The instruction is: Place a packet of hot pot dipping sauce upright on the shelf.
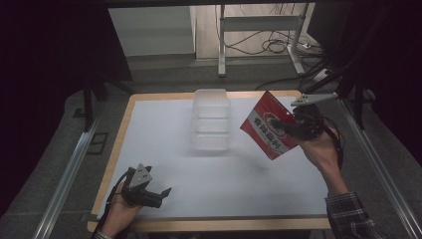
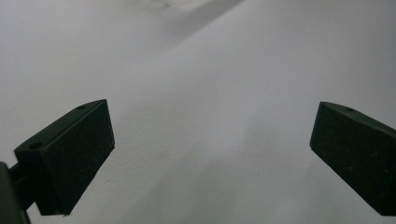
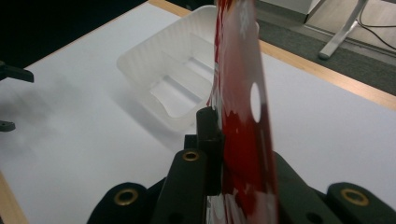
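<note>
A red snack packet (image 1: 268,125) with white print hangs in the air over the right half of the table, and my right gripper (image 1: 294,127) is shut on its edge. In the right gripper view the packet (image 3: 240,107) stands edge-on between the black jaws, rising past a round hang hole. A clear plastic tray (image 1: 211,119) with ribbed walls sits at the back middle of the white table top; it lies beyond the packet as the tray (image 3: 173,79) in that view. My left gripper (image 1: 161,195) rests near the front left edge, its jaws wide apart with nothing between its fingers (image 2: 70,158).
The white table top (image 1: 164,134) has a wooden rim all round. Metal rails run along both sides. A desk frame (image 1: 259,35) and loose cables (image 1: 268,46) lie on the floor behind the table.
</note>
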